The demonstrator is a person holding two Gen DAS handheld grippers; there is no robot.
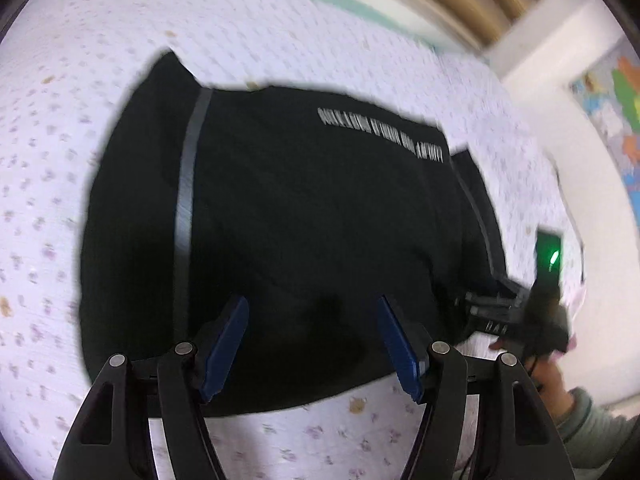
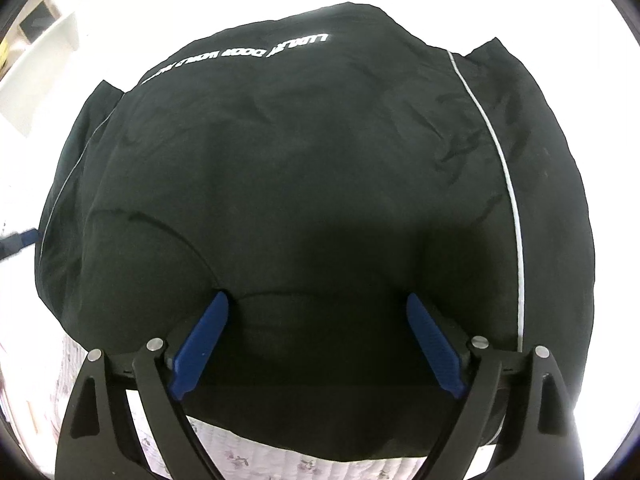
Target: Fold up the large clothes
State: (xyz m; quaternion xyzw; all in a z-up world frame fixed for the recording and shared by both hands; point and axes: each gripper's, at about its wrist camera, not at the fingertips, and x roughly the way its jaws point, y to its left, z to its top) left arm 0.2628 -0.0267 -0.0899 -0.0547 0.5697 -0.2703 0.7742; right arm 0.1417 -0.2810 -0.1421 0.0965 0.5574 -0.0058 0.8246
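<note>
Jaws of the left gripper (image 1: 312, 344) stand apart with nothing pinched between their blue pads (image 1: 224, 348), hanging over the near hem of a black garment (image 1: 304, 216) without pressing on it. Those of the right gripper (image 2: 316, 344) are spread wide as well, their blue pads (image 2: 434, 346) hovering over the near part of the same garment (image 2: 296, 184), and no cloth is caught between them. The garment lies spread on a bed under a white quilted sheet with small purple flowers (image 1: 60, 128). Its fabric is plain black or very dark green, rumpled in soft creases, with a rounded fold line running between the right jaws. A thin pale stripe (image 2: 508, 184) runs down one side seam from shoulder to hem, and a matching grey stripe (image 1: 186, 184) shows in the left wrist view. A line of white lettering (image 2: 240, 56) crosses the far part of the cloth; it is too blurred to read. Short sleeves stick out at both far corners. At the right edge of the left wrist view, the other gripper's body with a green light (image 1: 554, 258) is blurred, and a hand (image 1: 548, 376) in a grey-green sleeve (image 1: 592, 424) holds it.
</note>
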